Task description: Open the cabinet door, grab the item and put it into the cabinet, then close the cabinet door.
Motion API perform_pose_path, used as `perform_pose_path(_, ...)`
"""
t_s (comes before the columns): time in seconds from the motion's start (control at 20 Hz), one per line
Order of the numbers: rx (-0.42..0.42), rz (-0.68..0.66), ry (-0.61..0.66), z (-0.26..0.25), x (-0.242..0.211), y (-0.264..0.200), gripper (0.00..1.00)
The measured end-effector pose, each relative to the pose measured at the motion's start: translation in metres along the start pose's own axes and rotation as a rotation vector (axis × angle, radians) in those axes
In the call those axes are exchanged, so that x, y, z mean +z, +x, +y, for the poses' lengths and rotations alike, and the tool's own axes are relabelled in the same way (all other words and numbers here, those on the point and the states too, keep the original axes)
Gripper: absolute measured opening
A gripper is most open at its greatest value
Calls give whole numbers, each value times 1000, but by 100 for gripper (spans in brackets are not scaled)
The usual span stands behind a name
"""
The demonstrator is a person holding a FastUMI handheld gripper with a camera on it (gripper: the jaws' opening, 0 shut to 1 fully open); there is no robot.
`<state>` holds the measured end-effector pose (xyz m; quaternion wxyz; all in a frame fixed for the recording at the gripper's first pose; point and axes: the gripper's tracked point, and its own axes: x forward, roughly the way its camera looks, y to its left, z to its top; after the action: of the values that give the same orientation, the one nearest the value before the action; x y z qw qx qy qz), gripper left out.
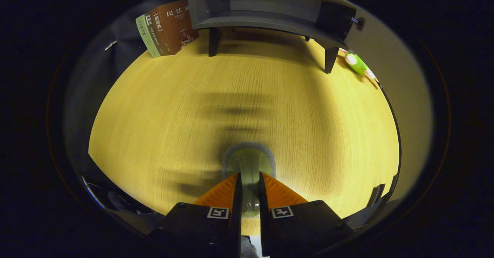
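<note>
My gripper (250, 186) is over the wooden tabletop (154, 126), fingers drawn close together with a pale, greenish translucent item (250, 163) pinched between them. Both fingers (236, 196) press on its sides; its rounded end pokes out just past the tips at 12 o'clock. I cannot tell what the item is; it looks glassy or plastic, with a dark shadow ringing it on the wood.

Beyond the item, blurred streaky shadows lie on the tabletop toward 12 o'clock.

Well beyond the fingers, at 12 to 1 o'clock, the grey cabinet (266, 18) stands on dark legs at the far side of the table. Its front is open, showing a bare grey inside. The door (335, 20) is swung out to the side at 1 o'clock, with a small knob (359, 22) at its edge.

At 11 o'clock, just beside the cabinet's near leg, a few books (170, 32) stand leaning, brown cover facing me, a green spine on the outside.

At 2 o'clock, past the cabinet's other front leg, a small green and white object (357, 64) lies on the table near its edge; too small to identify.
</note>
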<state>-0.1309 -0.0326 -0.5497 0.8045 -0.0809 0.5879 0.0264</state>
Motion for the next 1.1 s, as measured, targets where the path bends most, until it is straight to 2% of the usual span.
perform_pose_path(0.05,1,-8,-23,0,2,0,25)
perform_pose_path(0.1,4,0,-36,-1,1,1,14)
perform_pose_path(0.3,10,7,-18,-2,2,0,13)
perform_pose_path(0.45,10,-82,91,-3,32,-22,13)
perform_pose_path(0.7,-21,-346,161,-15,126,-90,13)
perform_pose_path(0.95,-56,-680,143,-28,237,-168,13)
perform_pose_path(1.0,-64,-736,148,-39,274,-186,13)
perform_pose_path(1.1,-63,-809,171,-50,315,-205,13)
